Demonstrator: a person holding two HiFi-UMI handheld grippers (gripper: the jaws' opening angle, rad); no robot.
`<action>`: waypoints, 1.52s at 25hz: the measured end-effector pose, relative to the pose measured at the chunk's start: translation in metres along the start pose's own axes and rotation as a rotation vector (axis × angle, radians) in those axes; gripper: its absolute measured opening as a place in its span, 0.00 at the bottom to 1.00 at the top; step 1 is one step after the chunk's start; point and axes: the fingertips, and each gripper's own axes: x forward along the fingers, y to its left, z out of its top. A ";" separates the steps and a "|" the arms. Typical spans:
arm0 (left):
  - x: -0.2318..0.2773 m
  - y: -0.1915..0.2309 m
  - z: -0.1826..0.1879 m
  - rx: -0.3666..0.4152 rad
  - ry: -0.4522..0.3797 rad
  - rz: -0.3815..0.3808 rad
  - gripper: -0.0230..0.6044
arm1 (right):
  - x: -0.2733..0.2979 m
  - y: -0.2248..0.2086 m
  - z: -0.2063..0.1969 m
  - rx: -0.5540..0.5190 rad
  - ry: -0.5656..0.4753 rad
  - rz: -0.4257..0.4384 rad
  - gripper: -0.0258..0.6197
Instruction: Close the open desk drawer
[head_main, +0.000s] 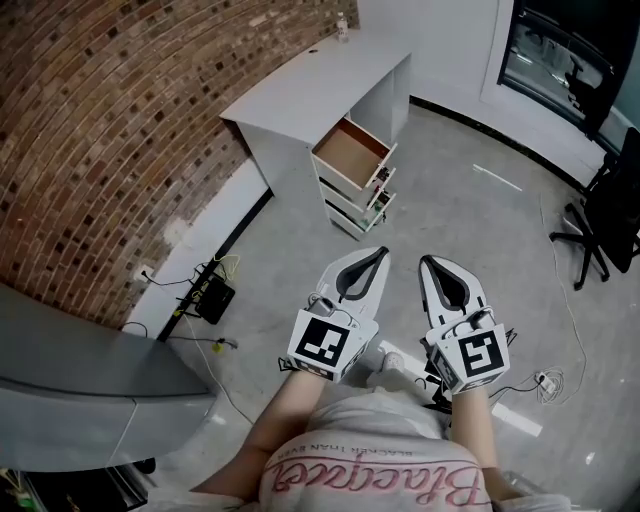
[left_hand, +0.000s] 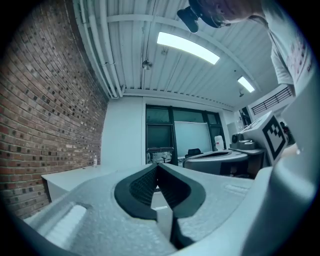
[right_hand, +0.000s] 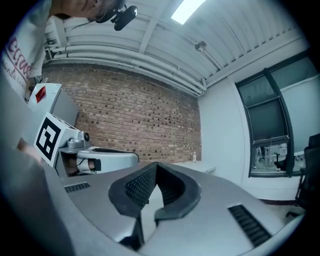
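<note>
Nothing done: the drawer (head_main: 352, 150) stands open at 12 o'clock, well apart from the closed, empty left gripper (head_main: 381, 252) and right gripper (head_main: 425, 262).

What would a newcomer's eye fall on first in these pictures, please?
The white desk beside the brick wall, its top drawer pulled open, at upper centre of the head view. Below it, the left tongs and right tongs, both shut and empty, point toward it.
</note>
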 end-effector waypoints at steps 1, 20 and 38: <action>0.008 0.002 0.001 -0.003 -0.004 0.005 0.04 | 0.004 -0.007 0.001 -0.013 -0.001 0.006 0.06; 0.116 0.019 -0.024 -0.032 0.046 0.120 0.04 | 0.051 -0.111 -0.015 -0.035 0.008 0.100 0.06; 0.152 0.075 -0.033 -0.032 0.042 0.172 0.04 | 0.106 -0.137 -0.028 0.002 0.029 0.127 0.06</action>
